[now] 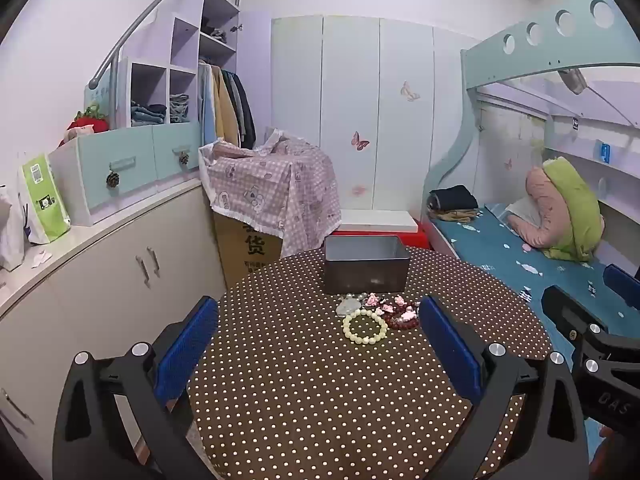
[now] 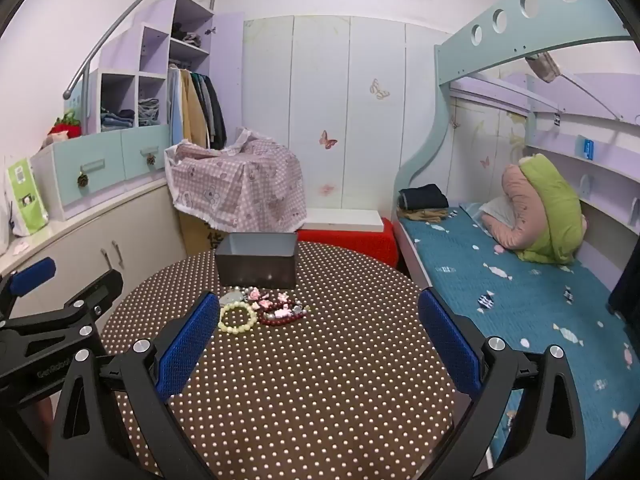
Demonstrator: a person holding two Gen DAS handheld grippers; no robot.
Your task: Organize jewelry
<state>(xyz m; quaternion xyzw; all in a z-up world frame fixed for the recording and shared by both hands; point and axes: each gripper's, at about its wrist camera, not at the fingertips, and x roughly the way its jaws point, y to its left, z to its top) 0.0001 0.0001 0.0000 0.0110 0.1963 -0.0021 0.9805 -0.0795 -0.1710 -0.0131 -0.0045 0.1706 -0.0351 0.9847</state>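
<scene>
Nothing picked yet: both my left gripper (image 1: 318, 344) and right gripper (image 2: 314, 342) gape wide, empty; next, I reach for the cream beaded bracelet (image 1: 365, 326), then the dark metal box (image 1: 366, 265).

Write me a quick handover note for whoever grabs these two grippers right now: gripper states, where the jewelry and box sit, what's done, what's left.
Left gripper: open, holding nothing, above the table's near side, aimed at the jewelry.
Right gripper: open, holding nothing, beside the left one, nearer the bed.
Grey box: far side of the polka-dot table; its inside is not fully visible, and nothing shows in it.
Jewelry lies in a cluster just in front of the box: cream bead bracelet nearest, dark red bead bracelet beside it, pink pieces and a pale pendant behind.
Done: apparently nothing yet.
Left: probably move each piece into the box, starting with the cream bracelet.
</scene>
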